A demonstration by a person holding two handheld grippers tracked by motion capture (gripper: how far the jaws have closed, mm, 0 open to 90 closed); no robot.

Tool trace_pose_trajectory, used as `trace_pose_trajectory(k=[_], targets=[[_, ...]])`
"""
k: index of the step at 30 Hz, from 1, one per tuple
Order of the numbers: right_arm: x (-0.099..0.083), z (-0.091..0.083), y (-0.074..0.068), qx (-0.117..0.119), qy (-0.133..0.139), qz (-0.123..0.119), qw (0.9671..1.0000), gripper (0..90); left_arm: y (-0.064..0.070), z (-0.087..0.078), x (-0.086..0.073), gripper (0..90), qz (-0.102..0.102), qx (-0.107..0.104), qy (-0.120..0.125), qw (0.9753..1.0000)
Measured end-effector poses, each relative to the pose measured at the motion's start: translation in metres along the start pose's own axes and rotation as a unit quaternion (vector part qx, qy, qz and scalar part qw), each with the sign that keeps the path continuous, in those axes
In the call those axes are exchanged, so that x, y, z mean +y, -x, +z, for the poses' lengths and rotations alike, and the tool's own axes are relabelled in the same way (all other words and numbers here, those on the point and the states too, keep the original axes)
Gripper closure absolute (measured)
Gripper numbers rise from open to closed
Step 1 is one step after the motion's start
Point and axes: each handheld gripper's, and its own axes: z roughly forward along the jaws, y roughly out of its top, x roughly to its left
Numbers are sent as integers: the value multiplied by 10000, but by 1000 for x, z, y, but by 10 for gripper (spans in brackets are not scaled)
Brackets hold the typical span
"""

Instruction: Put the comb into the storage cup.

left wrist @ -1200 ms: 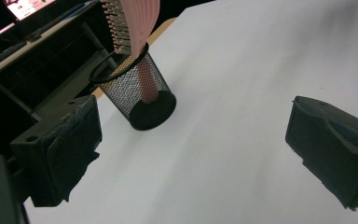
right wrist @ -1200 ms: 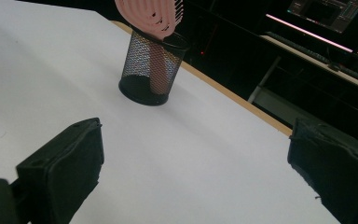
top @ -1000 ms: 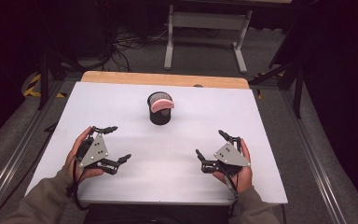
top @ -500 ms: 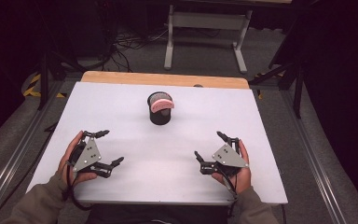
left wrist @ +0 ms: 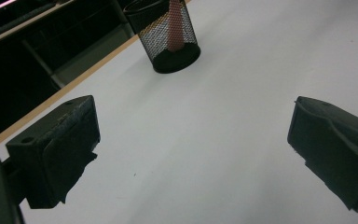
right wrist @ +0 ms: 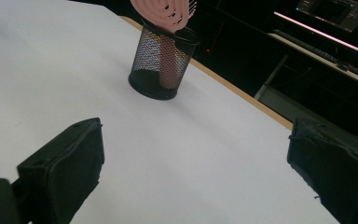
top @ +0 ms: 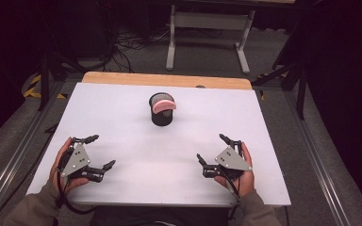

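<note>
While we hold both grippers low over the white table (top: 122, 117), left gripper (top: 96, 153) and right gripper (top: 212, 148) gape empty; the mesh cup (top: 161, 111) with a pink comb (top: 164, 105) stands upright toward the far edge, well apart from both.

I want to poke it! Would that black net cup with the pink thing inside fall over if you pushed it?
Probably it slides or tips easily: the mesh cup looks thin and light. The pink thing sticks out above the rim, so it's likely top-heavy. Its flat base on the smooth white table may help.
</note>
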Motion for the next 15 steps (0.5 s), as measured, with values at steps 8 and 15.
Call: trace_pose_trajectory(k=[8, 15], targets=[[-4, -2, 0, 0, -28, 54, 10000, 46, -6, -7, -13, 31, -335, 79, 28, 9994], [-8, -3, -1, 68, -68, 60, 9999, 46, -8, -9, -16, 32, -473, 79, 103, 9988]])
